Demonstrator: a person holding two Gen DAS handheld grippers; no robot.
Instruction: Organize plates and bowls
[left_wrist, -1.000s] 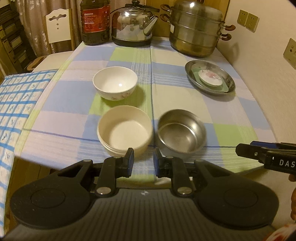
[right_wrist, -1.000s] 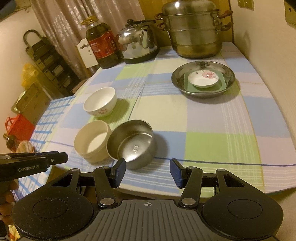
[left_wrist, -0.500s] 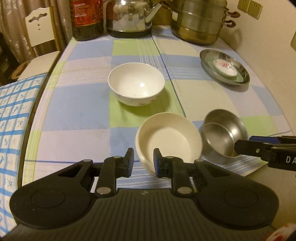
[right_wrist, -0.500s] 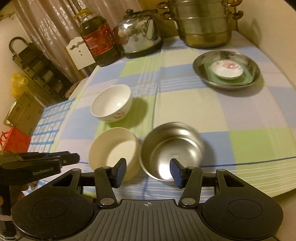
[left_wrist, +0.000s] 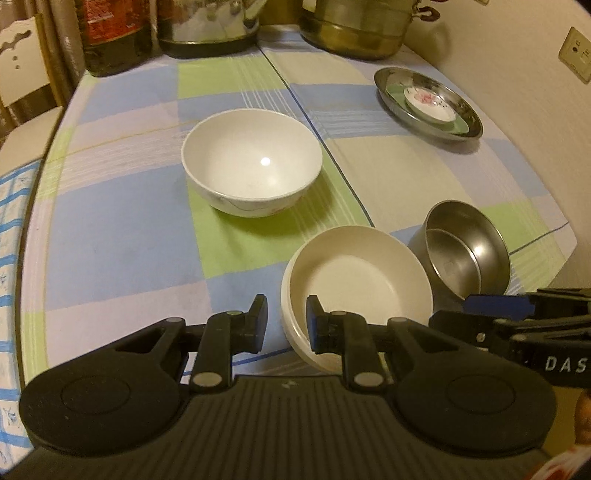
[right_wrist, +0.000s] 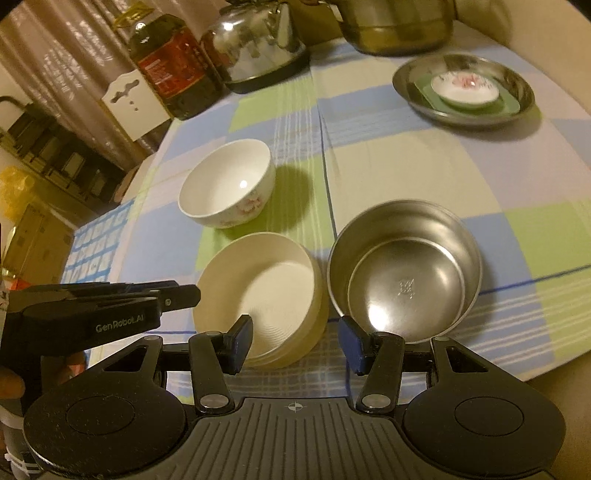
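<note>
Hovering with both claws spread and empty: left gripper (left_wrist: 285, 320) straddling the cream bowl (left_wrist: 357, 280) rim near the table edge, right gripper (right_wrist: 295, 338) beside the steel bowl (right_wrist: 404, 273). Risking knocking 1 bowl into the other.

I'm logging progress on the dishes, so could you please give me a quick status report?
Left gripper open, astride cream bowl near rim. Right gripper open, empty, between cream bowl and steel bowl. White bowl untouched. Nothing blocking.

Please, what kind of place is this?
Probably a home kitchen or dining corner: a table with a checked tablecloth, a metal kettle, a cooking oil bottle and a stacked steamer pot.
</note>
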